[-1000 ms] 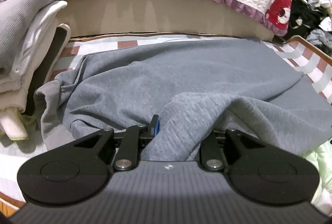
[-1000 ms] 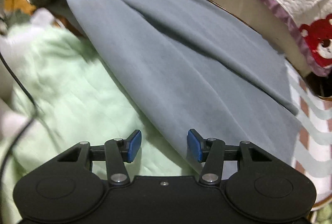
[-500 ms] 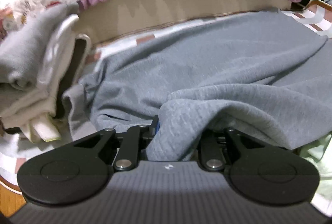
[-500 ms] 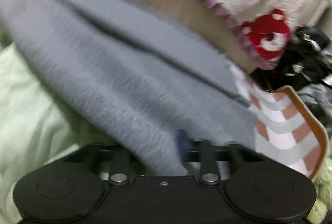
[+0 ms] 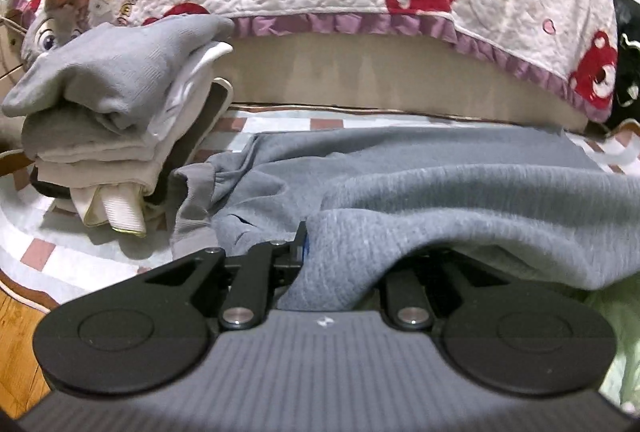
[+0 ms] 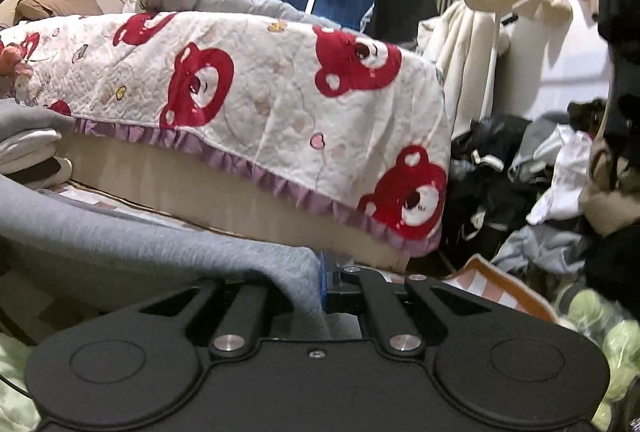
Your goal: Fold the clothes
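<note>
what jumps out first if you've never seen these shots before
The white quilt with big red bears draped over the bed fills the top of both views. Below it, the grey garment lies spread on a checked mat, a fold of it pinched in the left gripper and another edge in the right gripper. A stack of folded clothes sits at the left of the left wrist view.

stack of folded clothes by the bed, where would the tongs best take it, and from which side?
Probably low, under the bottom layers of the stack of folded clothes, coming from the front, where the folded edges face the left wrist camera. The top grey piece droops loosely, so a pinch there would likely lift only that. Both tongs, left and right, are shut on the grey garment.
</note>
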The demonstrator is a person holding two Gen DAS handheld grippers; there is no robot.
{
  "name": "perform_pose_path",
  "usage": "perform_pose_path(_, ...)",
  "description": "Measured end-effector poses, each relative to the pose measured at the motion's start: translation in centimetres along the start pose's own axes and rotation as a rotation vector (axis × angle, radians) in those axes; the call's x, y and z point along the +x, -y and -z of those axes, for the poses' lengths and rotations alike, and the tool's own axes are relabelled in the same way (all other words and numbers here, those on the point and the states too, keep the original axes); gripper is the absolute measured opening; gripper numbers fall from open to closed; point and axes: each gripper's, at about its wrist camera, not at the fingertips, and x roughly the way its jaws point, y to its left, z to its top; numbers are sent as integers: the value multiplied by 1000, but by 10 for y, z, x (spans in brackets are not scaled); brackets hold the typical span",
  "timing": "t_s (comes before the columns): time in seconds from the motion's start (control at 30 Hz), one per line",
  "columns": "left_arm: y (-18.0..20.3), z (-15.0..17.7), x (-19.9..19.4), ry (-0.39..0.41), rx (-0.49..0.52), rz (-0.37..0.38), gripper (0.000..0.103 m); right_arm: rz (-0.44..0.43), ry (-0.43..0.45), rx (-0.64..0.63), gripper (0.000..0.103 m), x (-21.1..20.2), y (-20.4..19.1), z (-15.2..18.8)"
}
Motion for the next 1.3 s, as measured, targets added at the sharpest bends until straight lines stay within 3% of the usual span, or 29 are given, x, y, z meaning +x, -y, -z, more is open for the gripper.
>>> perform_pose_path(0.17,-13,-1,-9,33,-69,-21,14,-2,44,-23,4,-14,-12,-20)
perform_pose_path(0.23,-21,-10,-6,28,-87,-11,14,-29,40,-43,4,-2,-13,-30)
perform_pose_path(0.33,-27,-32,5,17,-30,-25,14,-77,21,-66,4,36,-10,-48)
perform_pose_path(0.43,-31,-59,27,2,74,-38,15,-133,-39,-77,4,99,-4,-73)
perform_pose_path(0.53,-40,-90,67,-57,78,-28,15,-165,-186,-70,6,182,-8,-94)
perform_pose_path(0.6,-36,-107,102,-89,133,-43,15,-179,-296,-59,7,239,-12,-106)
perform_pose_path(0.7,-28,-119,155,-115,211,-95,15,-126,-457,-37,8,317,-35,-115)
perform_pose_path(0.8,-31,-109,207,-179,194,-107,15,-62,-628,27,7,388,-60,-116)
perform_pose_path(0.9,-39,-88,239,-252,150,-87,15,21,-774,89,7,431,-80,-100)
perform_pose_path(1.03,-46,-77,242,-205,155,-72,15,132,-741,-32,7,444,-102,-77)
perform_pose_path(1.1,-48,-79,238,-164,153,-72,15,176,-696,-121,0,443,-108,-70)
perform_pose_path(1.17,-47,-81,237,-145,175,-72,15,132,-657,-127,0,443,-103,-74)
perform_pose_path(1.23,-47,-84,242,-154,189,-65,15,26,-626,-37,1,443,-89,-84)
perform_pose_path(1.3,-53,-83,252,-172,145,-45,15,-62,-640,48,13,439,-80,-81)
